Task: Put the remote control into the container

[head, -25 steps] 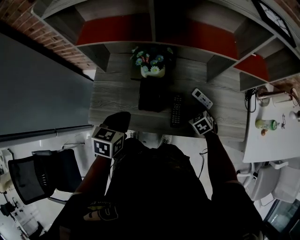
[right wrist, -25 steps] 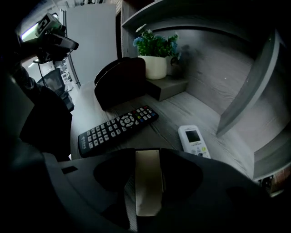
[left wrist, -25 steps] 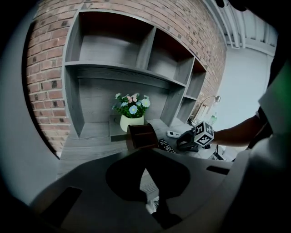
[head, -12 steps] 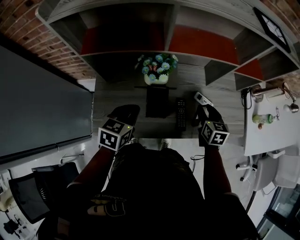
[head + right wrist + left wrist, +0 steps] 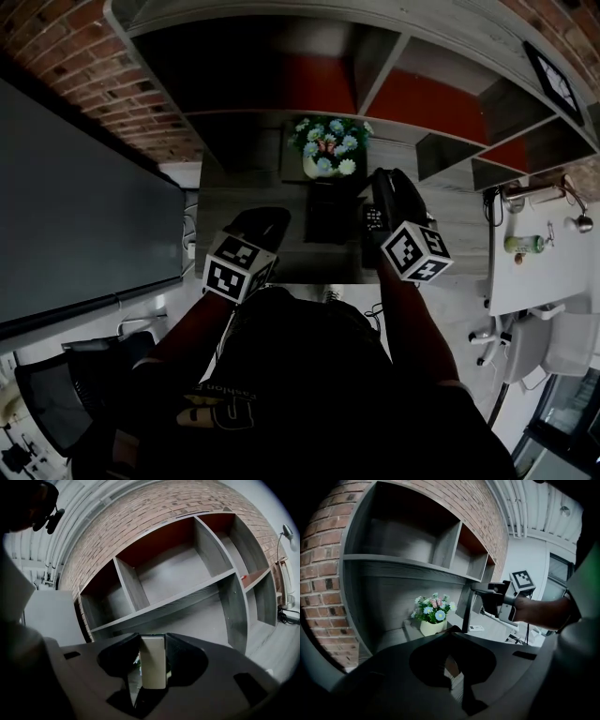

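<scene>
Currently my right gripper (image 5: 153, 640) pinches a pale flat bar (image 5: 153, 665); my left gripper (image 5: 452, 629) is pressed together, empty.
I see only the bar's plain face, so I cannot tell whether it is a remote. A white remote (image 5: 476, 628) lies on the grey wood desk (image 5: 239, 183) below the raised right gripper, which hides it from my head view and covers part of the black remote (image 5: 372, 218) just right of the black container (image 5: 330, 214). A flower pot (image 5: 328, 155) stands close behind the container. Red-backed shelves (image 5: 422, 103) rise over the desk against a brick wall (image 5: 84, 47), with a dark panel (image 5: 75, 225) left and a white table (image 5: 539, 272) right.
</scene>
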